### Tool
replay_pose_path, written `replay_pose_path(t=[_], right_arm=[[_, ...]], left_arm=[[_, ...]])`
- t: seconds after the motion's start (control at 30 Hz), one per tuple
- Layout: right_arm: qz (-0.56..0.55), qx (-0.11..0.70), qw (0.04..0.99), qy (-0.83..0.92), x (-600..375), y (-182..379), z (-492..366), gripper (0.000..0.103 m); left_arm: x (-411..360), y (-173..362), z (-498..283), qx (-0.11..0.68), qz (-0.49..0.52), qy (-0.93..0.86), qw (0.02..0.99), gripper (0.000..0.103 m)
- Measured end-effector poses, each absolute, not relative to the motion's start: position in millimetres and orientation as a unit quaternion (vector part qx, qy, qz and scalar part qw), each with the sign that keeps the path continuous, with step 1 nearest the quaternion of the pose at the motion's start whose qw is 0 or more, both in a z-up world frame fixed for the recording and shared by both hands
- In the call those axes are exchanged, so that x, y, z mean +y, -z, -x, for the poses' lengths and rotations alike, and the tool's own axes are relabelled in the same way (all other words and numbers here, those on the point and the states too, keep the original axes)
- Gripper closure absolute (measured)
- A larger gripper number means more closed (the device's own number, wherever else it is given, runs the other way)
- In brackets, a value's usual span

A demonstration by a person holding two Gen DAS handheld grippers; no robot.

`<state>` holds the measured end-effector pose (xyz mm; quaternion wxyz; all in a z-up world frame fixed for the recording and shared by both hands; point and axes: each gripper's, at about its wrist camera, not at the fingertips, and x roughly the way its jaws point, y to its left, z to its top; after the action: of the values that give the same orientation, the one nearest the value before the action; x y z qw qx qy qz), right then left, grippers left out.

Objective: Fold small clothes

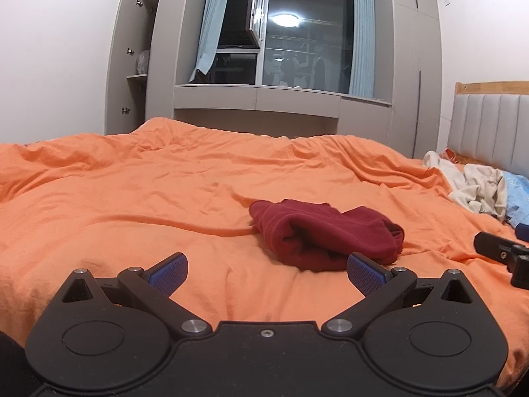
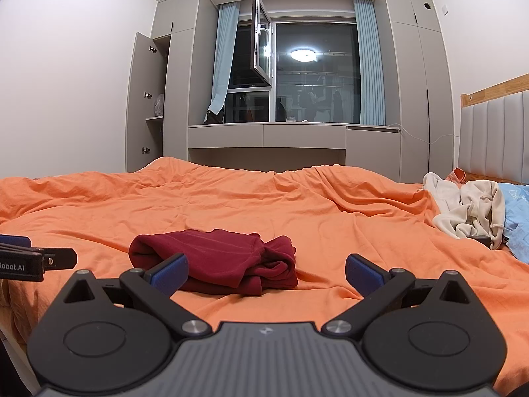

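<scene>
An orange bed (image 2: 231, 205) fills both views, its cover rumpled into ridges, with a grey wardrobe (image 2: 172, 99) and a dark window (image 2: 314, 72) beyond its far edge. Against the headboard (image 2: 492, 135) at the right edge lies a loose heap of cream and blue clothes (image 2: 469, 211), probably waiting their turn. Near the bed's front edge, about midway across, sits the small dark red garment (image 2: 218, 258), bunched and partly doubled over, not a tidy fold. The left gripper (image 1: 266, 269) and the right gripper (image 2: 266, 269) both hover just short of it, jaws spread wide and holding nothing; each shows at the margin of the other's view. The likely trouble from here: a pinch into the bunched layers could catch several thicknesses at once, or snag the soft cover underneath, so the garment drags into a worse lump instead of spreading flat. Its true shape, seams and corners are hard to make out in this crumple, its far side is hidden, and the heap's right part is cut off by the frame.
</scene>
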<state>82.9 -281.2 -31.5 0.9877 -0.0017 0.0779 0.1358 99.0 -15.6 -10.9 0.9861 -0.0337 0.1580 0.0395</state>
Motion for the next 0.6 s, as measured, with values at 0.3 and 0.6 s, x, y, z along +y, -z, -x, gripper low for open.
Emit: replay_pose_path(t=[0.3,0.6], right_arm=[[0.002,0.078,0.988,-0.136,-281.2,31.6,-83.0,0.0],[0.001,0.078,0.988,-0.136,-281.2,31.5,-83.0,0.0]], left_arm=[[-16.9,10.6,-99.1,0.16,0.023,-0.046,0.986,0.001],[-17.4,10.3,-98.8,0.161,0.023,-0.048,0.986,0.001]])
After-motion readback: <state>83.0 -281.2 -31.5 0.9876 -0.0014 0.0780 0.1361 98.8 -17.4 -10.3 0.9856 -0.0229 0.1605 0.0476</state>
